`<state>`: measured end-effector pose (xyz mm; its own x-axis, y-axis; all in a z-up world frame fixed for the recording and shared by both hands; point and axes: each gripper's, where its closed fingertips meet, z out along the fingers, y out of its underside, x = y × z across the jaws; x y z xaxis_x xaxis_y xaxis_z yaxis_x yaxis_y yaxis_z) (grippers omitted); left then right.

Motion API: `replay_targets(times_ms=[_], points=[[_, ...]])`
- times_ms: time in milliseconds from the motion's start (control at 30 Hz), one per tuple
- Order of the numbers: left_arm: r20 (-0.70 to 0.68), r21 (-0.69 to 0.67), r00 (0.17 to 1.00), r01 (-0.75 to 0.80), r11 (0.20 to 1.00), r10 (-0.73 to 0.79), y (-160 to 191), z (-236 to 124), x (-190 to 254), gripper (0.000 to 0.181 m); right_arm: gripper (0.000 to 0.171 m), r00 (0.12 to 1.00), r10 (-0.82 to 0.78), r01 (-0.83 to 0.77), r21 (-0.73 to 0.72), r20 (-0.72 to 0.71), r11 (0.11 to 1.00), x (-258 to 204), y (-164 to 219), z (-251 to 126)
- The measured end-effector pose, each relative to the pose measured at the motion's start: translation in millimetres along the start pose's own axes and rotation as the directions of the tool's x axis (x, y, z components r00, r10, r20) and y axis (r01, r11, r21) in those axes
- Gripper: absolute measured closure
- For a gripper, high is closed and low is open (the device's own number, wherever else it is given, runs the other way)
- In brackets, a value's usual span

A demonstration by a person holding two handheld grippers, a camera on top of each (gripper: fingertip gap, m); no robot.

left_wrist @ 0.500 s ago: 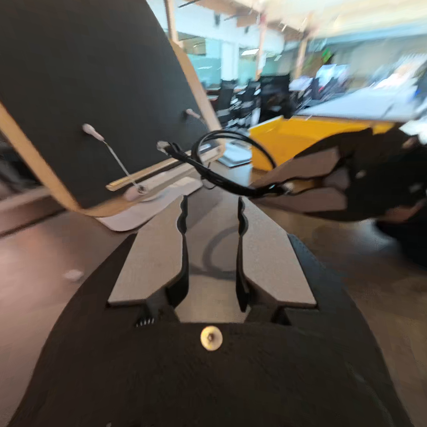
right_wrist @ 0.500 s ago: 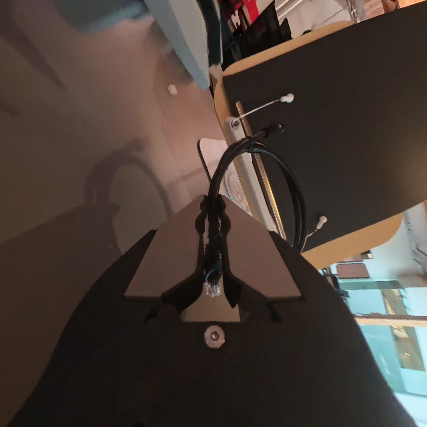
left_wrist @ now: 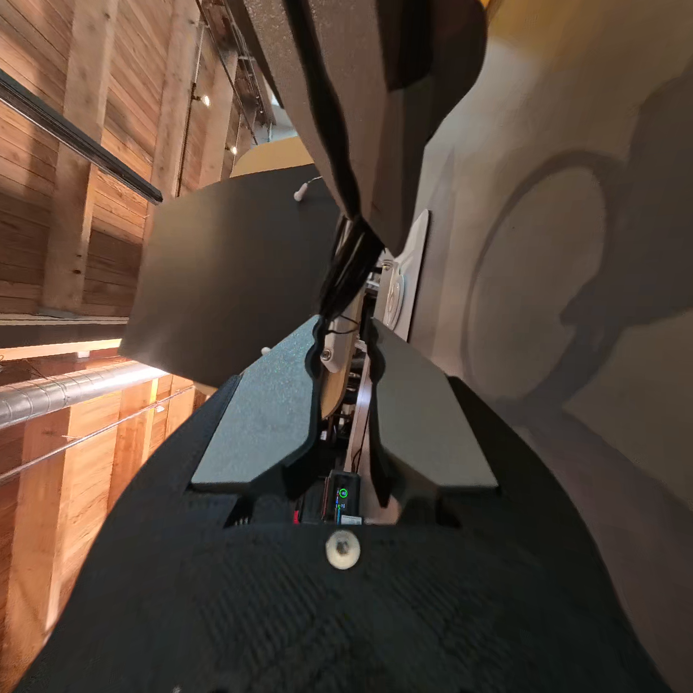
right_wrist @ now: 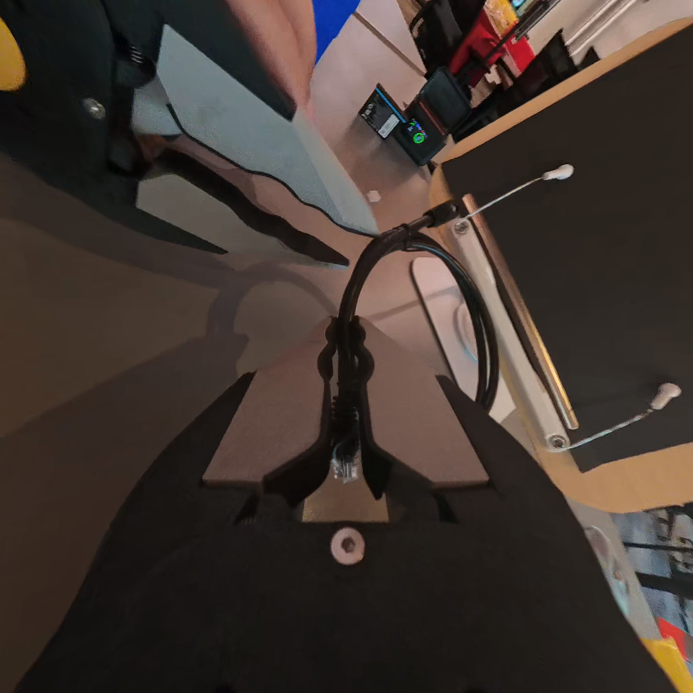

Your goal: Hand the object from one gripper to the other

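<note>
Right gripper [right_wrist: 347,330] clamped on coiled black cable [right_wrist: 378,258]; left gripper [left_wrist: 345,330] narrowly parted, empty, just below the loop. Risk: closing beside it, dropping cable.

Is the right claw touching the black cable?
Touching. The right wrist view shows the right claw pinched shut on the black cable.

Both wrist cameras look along their own fingers, close, from opposing sides; both show the black board [left_wrist: 232,277] [right_wrist: 600,232].
</note>
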<state>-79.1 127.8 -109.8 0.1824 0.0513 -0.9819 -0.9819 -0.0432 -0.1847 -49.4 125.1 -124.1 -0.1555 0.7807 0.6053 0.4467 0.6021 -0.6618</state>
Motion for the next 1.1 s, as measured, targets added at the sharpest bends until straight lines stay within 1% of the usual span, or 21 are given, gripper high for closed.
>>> replay_targets(times_ms=[33, 100, 167, 267, 333, 367, 433, 500, 533, 600, 633, 667, 733, 800, 867, 900, 933, 967, 1000, 1033, 1100], points=[[0.009, 0.0, 1.0, 0.004, 1.0, -0.004, -1, 0, -2, 0.162, 0.168, 0.999, 0.008, -0.008, 0.003, 0.044, 1.0, -6, 1, 0], [0.014, 0.002, 1.0, 0.0, 1.0, 0.0, -3, -1, -5, 0.155, 0.168, 0.994, 0.033, -0.033, -0.001, 0.103, 0.999, -13, 2, 0], [-0.001, 0.012, 1.0, -0.007, 1.0, 0.007, -3, -2, 0, 0.159, 0.168, 0.99, 0.047, -0.049, 0.016, 0.136, 0.999, -16, 0, -2], [0.018, 0.014, 1.0, -0.02, 1.0, 0.02, -4, -2, -4, 0.164, 0.167, 0.976, 0.074, -0.096, 0.099, 0.203, 0.991, -23, -16, -8], [-0.011, 0.012, 0.997, 0.071, 0.997, -0.071, -4, -3, -7, 0.167, 0.165, 0.97, 0.118, -0.151, 0.152, 0.211, 0.977, -18, -23, -13], [-0.05, 0.008, 0.984, 0.169, 0.986, -0.168, -3, -3, -8, 0.168, 0.164, 0.969, 0.145, -0.185, 0.194, 0.2, 0.963, -11, -29, -17], [-0.149, -0.006, 0.901, 0.412, 0.911, -0.408, -1, -4, -11, 0.169, 0.155, 0.966, 0.202, -0.241, 0.287, 0.158, 0.927, 7, -40, -30], [-0.205, -0.036, 0.775, 0.605, 0.796, -0.598, 8, -3, -16, 0.17, 0.148, 0.953, 0.281, -0.304, 0.412, 0.115, 0.859, 32, -50, -51], [-0.218, -0.034, 0.711, 0.679, 0.734, -0.668, 12, -3, -20, 0.17, 0.153, 0.938, 0.329, -0.34, 0.477, 0.109, 0.811, 44, -54, -63], [-0.237, -0.013, 0.581, 0.799, 0.601, -0.778, 18, -5, -32, 0.171, 0.169, 0.896, 0.425, -0.416, 0.583, 0.13, 0.698, 67, -55, -85], [-0.246, -0.004, 0.512, 0.849, 0.529, -0.823, 20, -6, -39, 0.171, 0.17, 0.875, 0.46, -0.448, 0.613, 0.151, 0.651, 74, -54, -93], [-0.258, 0.004, 0.441, 0.89, 0.456, -0.859, 22, -8, -45, 0.171, 0.167, 0.86, 0.479, -0.474, 0.617, 0.173, 0.628, 78, -52, -97], [-0.28, 0.03, 0.326, 0.943, 0.331, -0.903, 25, -10, -56, 0.171, 0.154, 0.852, 0.486, -0.502, 0.571, 0.196, 0.649, 75, -47, -90], [-0.3, 0.045, 0.244, 0.969, 0.242, -0.922, 27, -13, -63, 0.172, 0.131, 0.853, 0.479, -0.511, 0.52, 0.208, 0.684, 66, -47, -76], [-0.336, 0.057, 0.188, 0.982, 0.179, -0.923, 25, -15, -66, 0.171, 0.125, 0.862, 0.46, -0.504, 0.472, 0.215, 0.723, 54, -49, -61], [-0.375, 0.061, 0.155, 0.988, 0.143, -0.914, 19, -17, -67, 0.171, 0.124, 0.868, 0.459, -0.492, 0.449, 0.19, 0.746, 51, -48, -52], [-0.424, 0.058, 0.117, 0.993, 0.102, -0.898, 12, -18, -67, 0.171, 0.126, 0.874, 0.46, -0.481, 0.431, 0.159, 0.764, 50, -47, -45], [-0.462, 0.05, 0.08, 0.997, 0.064, -0.883, 6, -20, -67, 0.171, 0.134, 0.882, 0.446, -0.466, 0.419, 0.152, 0.779, 45, -48, -39], [-0.48, 0.029, 0.048, 0.999, 0.039, -0.876, 3, -19, -64, 0.172, 0.157, 0.896, 0.409, -0.442, 0.415, 0.172, 0.795, 37, -52, -38], [-0.458, -0.003, 0.029, 0.999, 0.034, -0.888, 6, -15, -59, 0.171, 0.165, 0.908, 0.375, -0.419, 0.416, 0.186, 0.807, 31, -55, -38], [-0.427, -0.045, 0.045, 0.997, 0.07, -0.903, 11, -11, -48, 0.17, 0.169, 0.917, 0.36, -0.398, 0.402, 0.169, 0.825, 32, -56, -39]])
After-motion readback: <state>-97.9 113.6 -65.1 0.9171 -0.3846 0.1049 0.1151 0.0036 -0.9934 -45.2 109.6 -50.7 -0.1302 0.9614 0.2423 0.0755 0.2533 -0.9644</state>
